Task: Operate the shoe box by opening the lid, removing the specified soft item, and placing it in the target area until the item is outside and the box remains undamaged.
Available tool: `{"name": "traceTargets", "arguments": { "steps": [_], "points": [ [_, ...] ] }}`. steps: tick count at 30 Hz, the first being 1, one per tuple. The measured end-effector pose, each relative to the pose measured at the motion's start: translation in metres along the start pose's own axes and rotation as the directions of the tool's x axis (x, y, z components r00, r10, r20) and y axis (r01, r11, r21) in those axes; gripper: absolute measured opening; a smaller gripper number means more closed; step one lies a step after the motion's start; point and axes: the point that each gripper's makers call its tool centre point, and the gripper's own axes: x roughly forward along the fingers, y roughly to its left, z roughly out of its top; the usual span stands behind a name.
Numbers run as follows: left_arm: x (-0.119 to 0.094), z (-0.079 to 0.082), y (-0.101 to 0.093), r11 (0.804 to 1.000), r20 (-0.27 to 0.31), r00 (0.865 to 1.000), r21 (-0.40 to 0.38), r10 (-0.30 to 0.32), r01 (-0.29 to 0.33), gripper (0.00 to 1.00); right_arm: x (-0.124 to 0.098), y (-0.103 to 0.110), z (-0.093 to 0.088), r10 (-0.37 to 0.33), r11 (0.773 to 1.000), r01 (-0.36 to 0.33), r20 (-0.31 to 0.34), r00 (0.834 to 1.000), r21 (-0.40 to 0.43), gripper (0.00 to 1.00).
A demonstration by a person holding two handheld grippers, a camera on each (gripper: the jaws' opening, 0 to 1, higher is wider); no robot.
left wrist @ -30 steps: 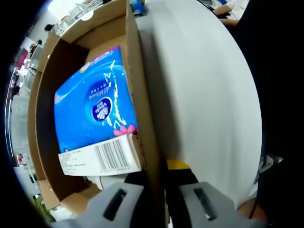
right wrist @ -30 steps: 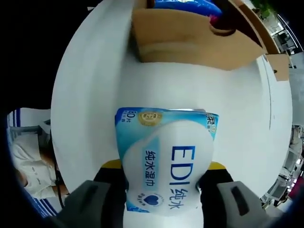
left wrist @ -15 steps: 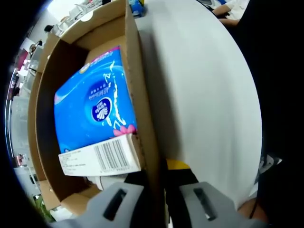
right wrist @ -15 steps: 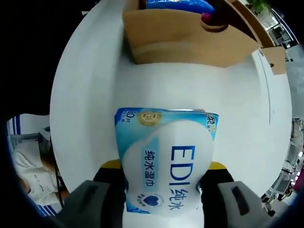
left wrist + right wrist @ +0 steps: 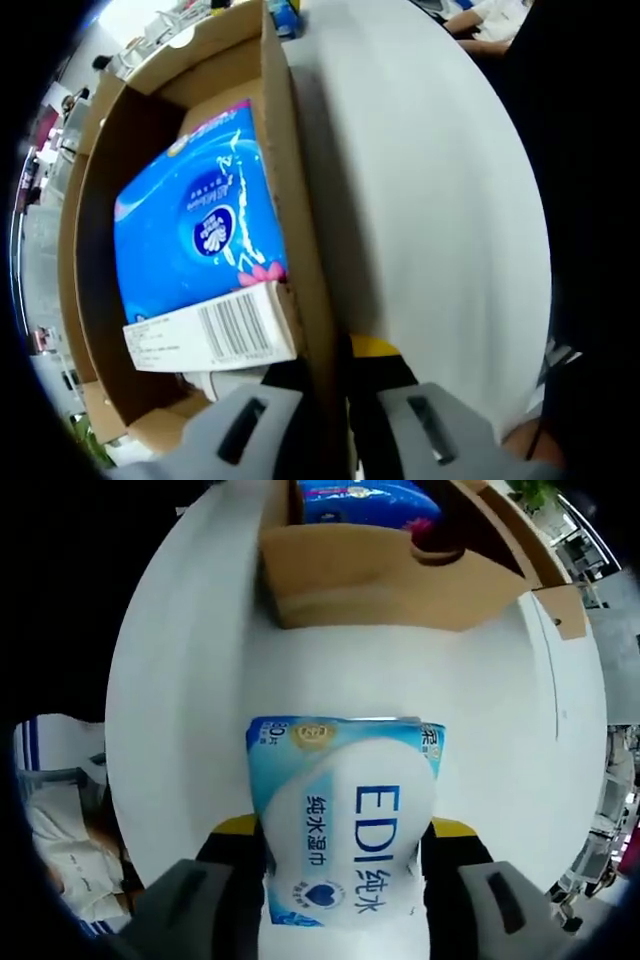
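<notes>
The wet-wipe pack [image 5: 345, 830], already outside the shoe box [image 5: 390, 575], is sitting lower in the right gripper [image 5: 340, 865] fingers than a moment ago, looking looser, as if being released onto the white table [image 5: 190, 680]. The left gripper [image 5: 330, 400] is still clenching the box wall, steadying it; a blue tissue pack [image 5: 200, 225] is lying inside. Beyond the table, room clutter is blurring.
</notes>
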Motion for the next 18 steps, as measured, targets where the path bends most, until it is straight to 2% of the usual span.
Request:
{"name": "traceTargets", "arguments": {
  "steps": [8,12,15,18],
  "points": [
    [-0.001,-0.001,-0.001,1.000,0.012,1.000,0.000,-0.009,0.009,0.04,-0.035,-0.009,0.009,-0.063,0.998,0.062,0.027,0.998,0.024,0.63],
    [-0.002,-0.002,-0.002,1.000,0.018,1.000,0.000,-0.012,0.012,0.04,-0.062,-0.016,0.026,-0.109,0.994,0.108,0.057,0.992,0.023,0.63],
    [-0.002,-0.001,-0.001,1.000,0.019,1.000,0.003,-0.011,0.011,0.04,-0.079,-0.024,0.041,-0.155,0.987,0.157,0.082,0.984,-0.016,0.63],
    [-0.002,-0.001,-0.002,1.000,0.021,1.000,0.003,-0.013,0.013,0.04,-0.094,-0.030,0.064,-0.190,0.978,0.198,0.123,0.974,-0.060,0.63]
  ]
}}
